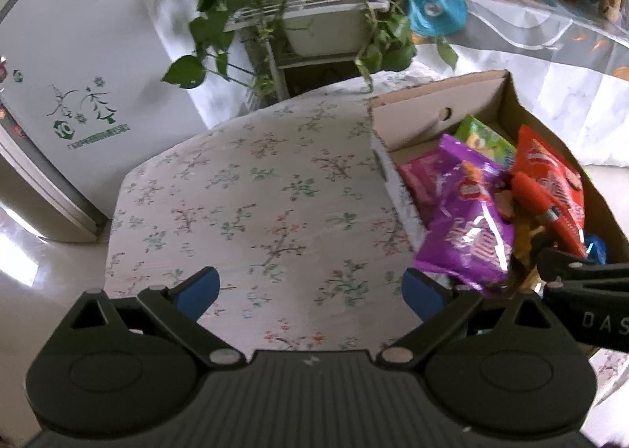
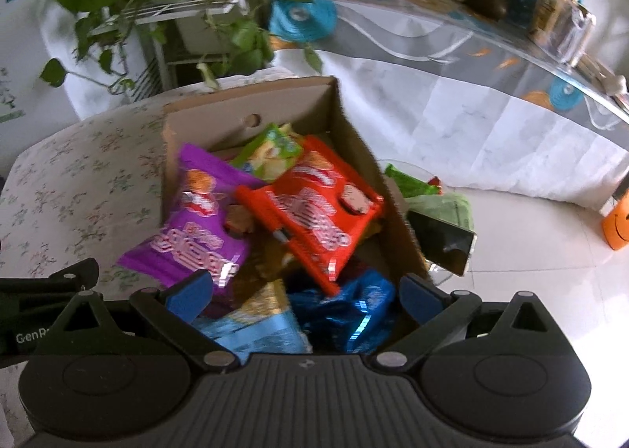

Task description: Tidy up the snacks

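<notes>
Left gripper point(image 1: 312, 292) jaws spread wide, empty, over the floral-print tablecloth point(image 1: 251, 204). Right gripper point(image 2: 304, 298) also spread wide, empty, above the open brown cardboard box point(image 2: 354, 141). Box sits on the cloth's right side, full of snacks: purple foil bag point(image 2: 188, 228), red-orange bag point(image 2: 318, 204), green packet point(image 2: 271, 149), shiny blue wrappers point(image 2: 350, 306) at the near end.

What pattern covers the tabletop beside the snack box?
A small floral sprig print on white tablecloth, clearest in the left wrist view.
</notes>
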